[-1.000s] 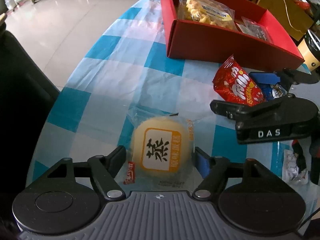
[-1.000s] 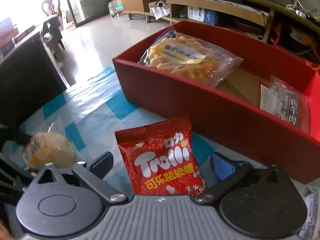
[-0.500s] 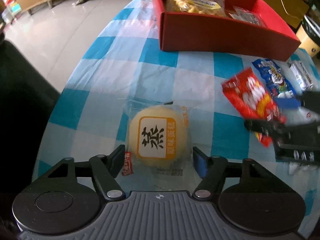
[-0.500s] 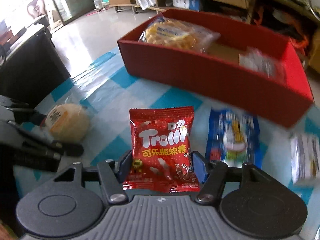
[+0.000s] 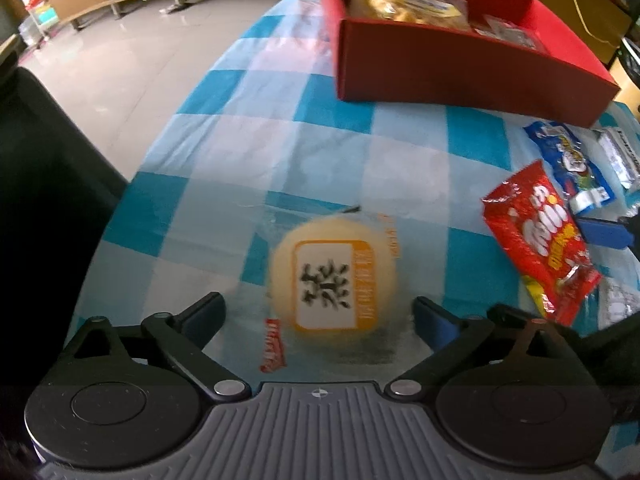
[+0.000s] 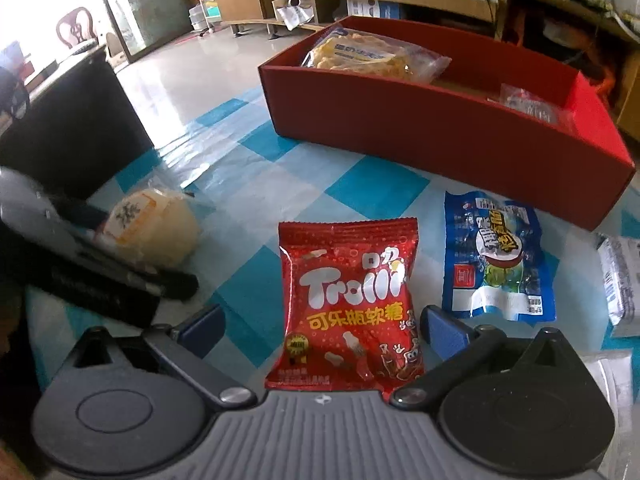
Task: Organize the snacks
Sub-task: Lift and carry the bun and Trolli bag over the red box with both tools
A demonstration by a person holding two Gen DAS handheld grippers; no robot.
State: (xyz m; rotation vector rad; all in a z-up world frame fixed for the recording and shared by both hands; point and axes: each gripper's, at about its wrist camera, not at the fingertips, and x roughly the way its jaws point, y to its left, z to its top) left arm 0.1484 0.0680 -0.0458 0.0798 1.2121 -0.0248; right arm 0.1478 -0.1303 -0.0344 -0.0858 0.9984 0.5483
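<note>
A round yellow bun in clear wrap [image 5: 334, 280] lies on the checked tablecloth between the fingers of my open left gripper [image 5: 320, 312]; it also shows in the right wrist view [image 6: 154, 226]. A red Trolli candy bag [image 6: 348, 300] lies flat between the fingers of my open right gripper [image 6: 322, 322], and shows in the left wrist view [image 5: 540, 240]. The jaws stand wide of both items. A red box [image 6: 440, 128] stands at the far side with a pastry bag [image 6: 372, 56] and a small packet [image 6: 528, 106] inside; the box also shows in the left wrist view [image 5: 460, 68].
A blue snack packet [image 6: 498, 258] lies right of the candy bag, also in the left wrist view [image 5: 570, 160]. White packets [image 6: 622, 280] lie at the far right. The table's left edge drops to the floor beside a black chair [image 5: 44, 168].
Both grippers have pulled back and opened wider. The red candy bag was held up in my right gripper; it now lies flat on the cloth. The bun has not moved.
</note>
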